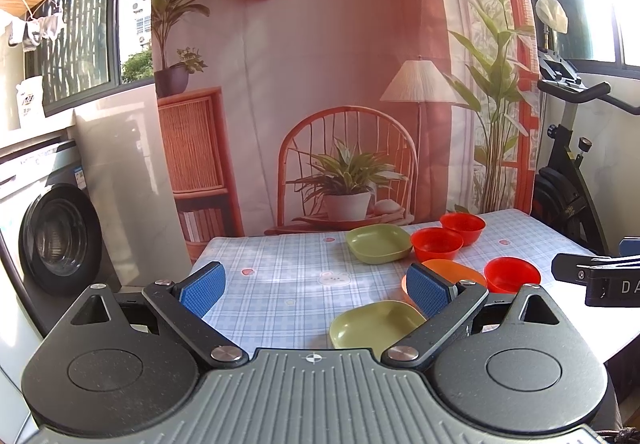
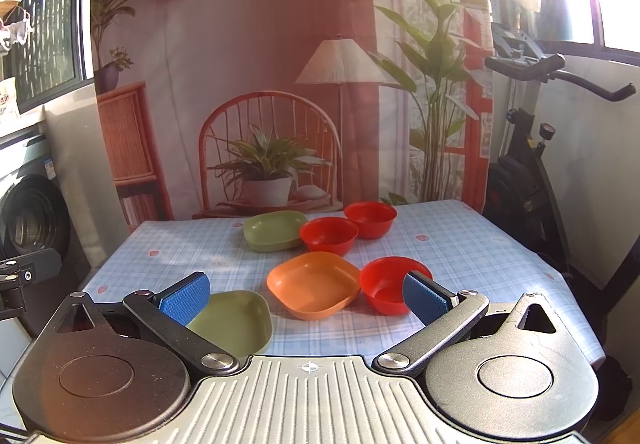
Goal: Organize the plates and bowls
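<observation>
On the checked tablecloth (image 2: 460, 244) lie a near green plate (image 2: 236, 318), an orange plate (image 2: 314, 284), a near red bowl (image 2: 388, 282), a far green plate (image 2: 274, 230) and two far red bowls (image 2: 329, 235) (image 2: 370, 219). My right gripper (image 2: 306, 294) is open and empty, above the table's near edge before the orange plate. My left gripper (image 1: 314, 284) is open and empty, left of the near green plate (image 1: 374, 322). The orange plate (image 1: 460, 270) is partly hidden behind its right finger. The near red bowl (image 1: 512, 274) and far green plate (image 1: 378, 242) also show there.
A washing machine (image 1: 56, 240) stands left of the table. An exercise bike (image 2: 528, 163) stands at the right. A printed backdrop (image 1: 320, 83) hangs behind the table. The right gripper's body (image 1: 600, 276) shows at the left wrist view's right edge.
</observation>
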### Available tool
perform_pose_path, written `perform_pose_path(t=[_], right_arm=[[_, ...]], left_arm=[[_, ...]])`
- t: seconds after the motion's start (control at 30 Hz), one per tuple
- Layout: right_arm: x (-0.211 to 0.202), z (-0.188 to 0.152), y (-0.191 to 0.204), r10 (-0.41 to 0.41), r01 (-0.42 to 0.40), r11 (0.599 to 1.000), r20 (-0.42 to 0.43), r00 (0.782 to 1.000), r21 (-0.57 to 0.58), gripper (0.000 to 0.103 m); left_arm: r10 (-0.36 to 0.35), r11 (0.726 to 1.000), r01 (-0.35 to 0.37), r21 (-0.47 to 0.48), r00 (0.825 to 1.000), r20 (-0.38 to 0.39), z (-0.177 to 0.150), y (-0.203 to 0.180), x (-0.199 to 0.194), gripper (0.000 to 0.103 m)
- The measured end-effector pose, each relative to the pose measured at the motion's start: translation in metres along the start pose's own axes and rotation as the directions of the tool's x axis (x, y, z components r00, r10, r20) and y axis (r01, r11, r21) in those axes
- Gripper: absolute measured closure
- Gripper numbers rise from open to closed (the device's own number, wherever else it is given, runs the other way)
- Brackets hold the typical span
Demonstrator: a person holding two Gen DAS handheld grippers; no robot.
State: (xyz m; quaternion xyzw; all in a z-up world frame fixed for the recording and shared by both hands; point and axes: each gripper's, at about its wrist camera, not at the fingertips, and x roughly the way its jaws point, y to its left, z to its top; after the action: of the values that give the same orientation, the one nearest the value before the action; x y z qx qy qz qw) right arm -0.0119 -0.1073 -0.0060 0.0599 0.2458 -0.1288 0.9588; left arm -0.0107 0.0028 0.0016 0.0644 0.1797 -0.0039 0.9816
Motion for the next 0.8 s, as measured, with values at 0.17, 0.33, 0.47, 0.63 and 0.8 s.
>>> perform_pose_path(t=[0.17,0.33,0.47,0.63,0.8], right_arm=[[-0.002,0.001,0.001,-0.003,0.003,1.000,0.006,1.000,-0.011,0.000],[-0.007,0.005,0.001,-0.002,0.002,1.000,0.023,1.000,-0.008,0.000],[-0.009,0.011,-0.002,-0.004,0.003,1.000,0.016,1.000,0.009,0.000],[-0.015,0.026,-0.005,0.022,-0.023,0.999,0.045,0.999,0.026,0.000],[-0.010,0.053,-0.001,0.052,-0.052,0.999,0.090,0.995,-0.011,0.000]], left_arm=[[0.005,1.000,-0.005,-0.009,1.000,0.000,-0.001,0.001,0.000,0.005],[0.046,0.999,-0.046,0.002,0.999,0.003,0.005,-0.001,-0.001,0.005],[0.041,0.999,-0.041,-0.004,0.999,0.033,0.010,0.003,-0.007,0.005],[0.025,1.000,-0.024,-0.018,0.998,0.055,0.019,0.010,-0.010,0.005],[0.027,0.999,-0.026,-0.024,0.997,0.077,0.036,0.017,-0.001,0.005]])
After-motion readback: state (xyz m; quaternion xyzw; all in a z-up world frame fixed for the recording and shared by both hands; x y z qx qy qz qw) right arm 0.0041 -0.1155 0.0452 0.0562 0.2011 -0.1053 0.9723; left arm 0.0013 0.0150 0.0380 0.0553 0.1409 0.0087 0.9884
